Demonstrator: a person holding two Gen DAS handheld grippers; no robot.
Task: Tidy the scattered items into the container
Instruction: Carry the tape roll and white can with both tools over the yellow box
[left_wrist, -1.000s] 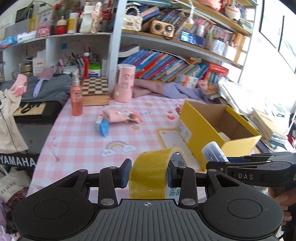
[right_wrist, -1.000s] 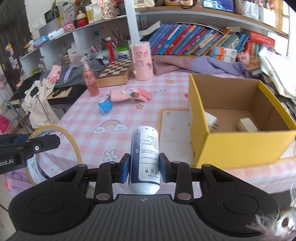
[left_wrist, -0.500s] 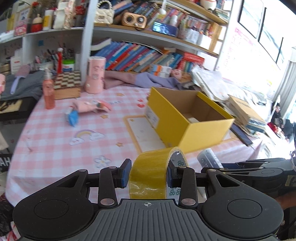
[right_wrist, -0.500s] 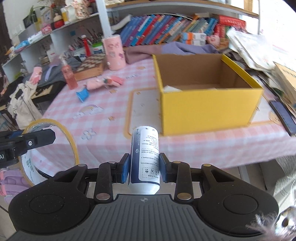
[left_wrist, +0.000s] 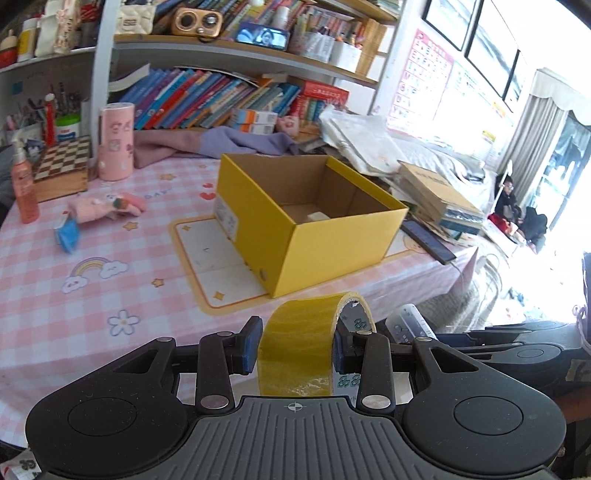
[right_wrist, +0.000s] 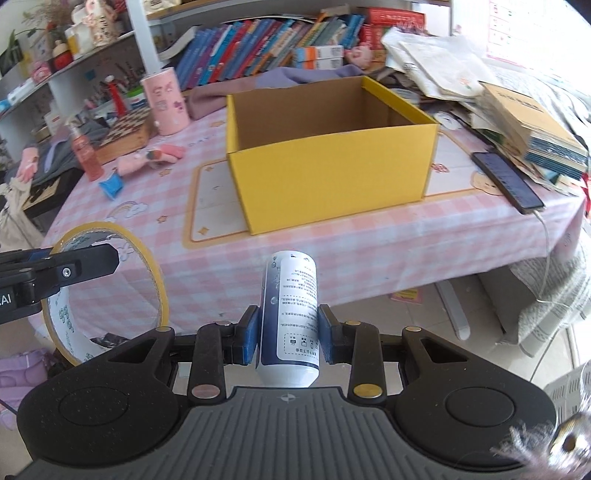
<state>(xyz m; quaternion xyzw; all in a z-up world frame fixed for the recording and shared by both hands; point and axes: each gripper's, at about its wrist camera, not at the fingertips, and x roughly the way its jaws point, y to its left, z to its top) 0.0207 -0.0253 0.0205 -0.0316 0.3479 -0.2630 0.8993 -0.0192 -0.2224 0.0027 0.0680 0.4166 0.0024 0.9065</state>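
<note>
Left gripper (left_wrist: 294, 345) clamped on yellow tape roll (left_wrist: 301, 347), pads pressing both flat sides, roll upright on edge, held off front edge of table (left_wrist: 74, 325). Right gripper (right_wrist: 288, 334) clamped on white/blue bottle (right_wrist: 290, 314), bottle pointing fwd along fingers, also short of table edge, low in front of it. Yellow box (left_wrist: 314, 218) open-topped, on pink checked cloth beyond both grippers; small white item (left_wrist: 317, 216) on box floor. Still on cloth, left of box: pink plush (left_wrist: 107, 206), blue packet (left_wrist: 66, 232) just beside it, orange spray bottle (left_wrist: 24, 188), pink cylinder (left_wrist: 116, 142) upright w/ chessboard box (left_wrist: 62, 166) beside it. Black phone (right_wrist: 508, 181) right of box, near stacked books.
</note>
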